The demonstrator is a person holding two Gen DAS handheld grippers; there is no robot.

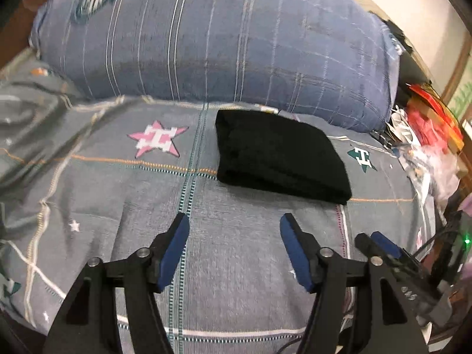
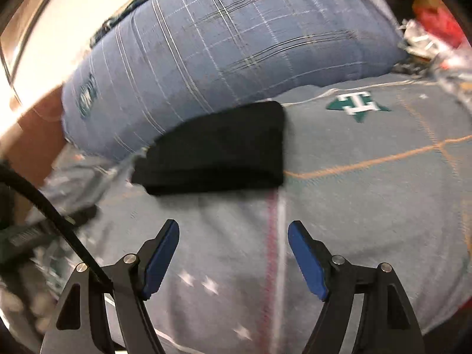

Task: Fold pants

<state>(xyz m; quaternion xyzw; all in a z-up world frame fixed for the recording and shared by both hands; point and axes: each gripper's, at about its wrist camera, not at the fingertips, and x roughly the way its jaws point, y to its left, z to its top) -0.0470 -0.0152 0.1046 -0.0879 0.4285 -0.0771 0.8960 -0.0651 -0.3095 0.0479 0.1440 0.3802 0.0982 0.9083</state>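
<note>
Both tongs, left [image 1: 234,221] and right [image 2: 233,227], gape empty above the bed [image 1: 236,265]. Folded black pants [image 1: 277,156] lie beyond, apart from them, near the blue pillow [image 1: 221,38].

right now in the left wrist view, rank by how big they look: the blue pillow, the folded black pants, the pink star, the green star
1. blue pillow
2. black pants
3. pink star
4. green star

The pillow lies farthest back and looks largest.
</note>
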